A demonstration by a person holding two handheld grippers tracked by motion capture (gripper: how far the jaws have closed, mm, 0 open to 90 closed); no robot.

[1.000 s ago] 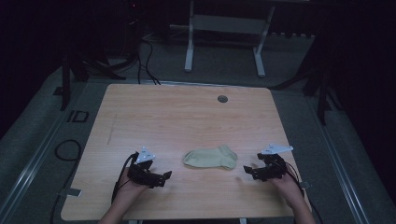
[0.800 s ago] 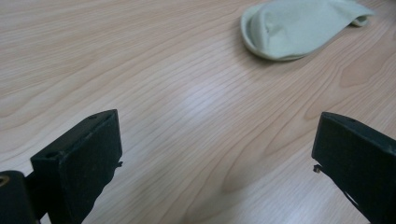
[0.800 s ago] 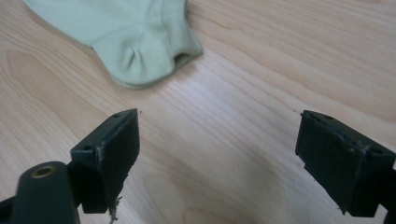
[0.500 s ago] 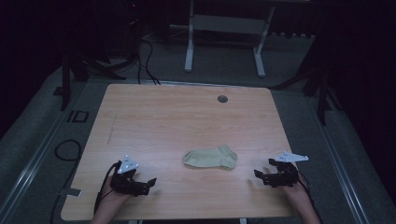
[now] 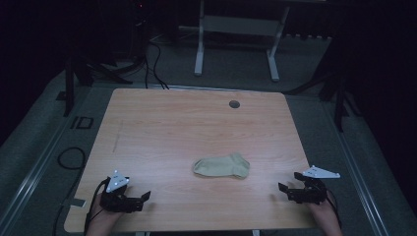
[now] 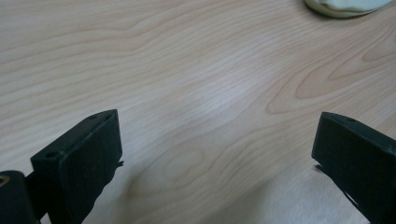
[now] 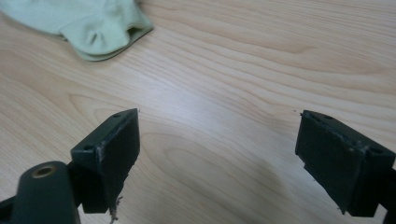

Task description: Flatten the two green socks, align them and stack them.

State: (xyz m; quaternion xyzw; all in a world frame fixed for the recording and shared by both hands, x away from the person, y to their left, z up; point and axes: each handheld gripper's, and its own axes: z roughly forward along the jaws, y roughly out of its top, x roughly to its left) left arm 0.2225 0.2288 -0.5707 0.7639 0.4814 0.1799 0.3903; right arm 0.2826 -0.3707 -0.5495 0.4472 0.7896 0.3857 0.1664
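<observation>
A pale green sock [image 5: 222, 165] lies flat near the middle front of the wooden table [image 5: 196, 123]. My left gripper [image 5: 141, 199] rests low at the front left corner, open, with bare wood between its jaws [image 6: 212, 154]; the sock's edge [image 6: 343, 6] peeks in at the top right of the left gripper view. My right gripper [image 5: 284, 189] sits at the front right, also open and holding nothing [image 7: 217, 158]. In the right gripper view the sock's cuff end [image 7: 88, 25] lies ahead to the upper left, well clear of the jaws.
A dark round grommet hole [image 5: 234, 104] sits near the table's far edge. Beyond the table stands a white metal frame [image 5: 236, 39], and cables [image 5: 152, 64] trail on the grey floor. Another cable loop [image 5: 71, 158] lies left of the table.
Both grippers have drawn back from the sock toward the front corners of the table, the left one leftward and the right one rightward. The sock has stayed put.
</observation>
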